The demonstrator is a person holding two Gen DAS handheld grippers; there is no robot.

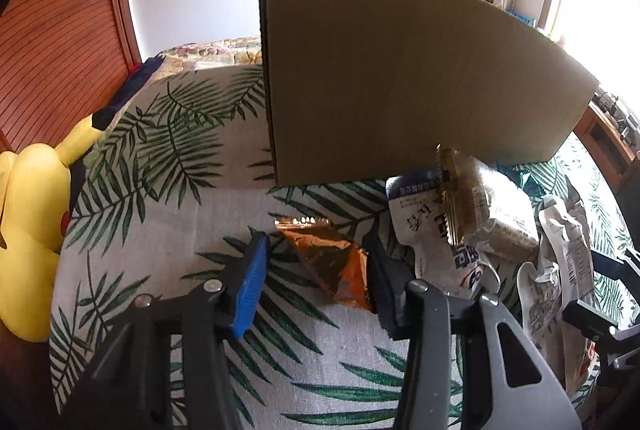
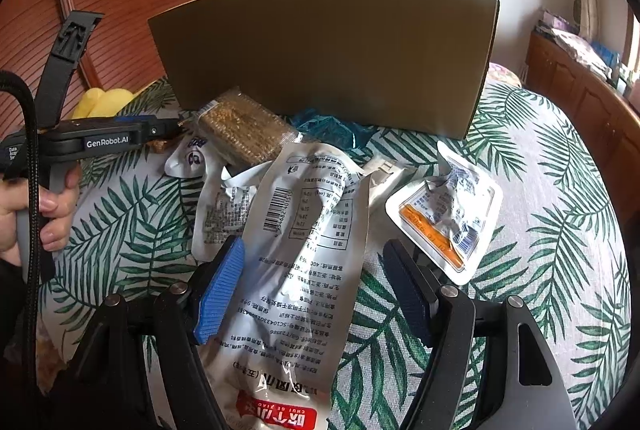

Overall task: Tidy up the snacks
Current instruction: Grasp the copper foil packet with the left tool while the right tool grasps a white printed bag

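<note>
A brown cardboard box stands on a leaf-print bedspread; it also shows in the right wrist view. My left gripper is open, its jaws either side of a small orange foil snack packet lying on the bed. My right gripper is open, its jaws either side of a long white snack bag with a barcode. A clear packet of golden-brown snack and a teal wrapper lie by the box. A small white and orange sealed tray lies to the right.
A yellow plush toy sits at the bed's left edge. A wooden slatted door stands behind it. A wooden cabinet runs along the right. The left gripper body and the hand holding it show at the left.
</note>
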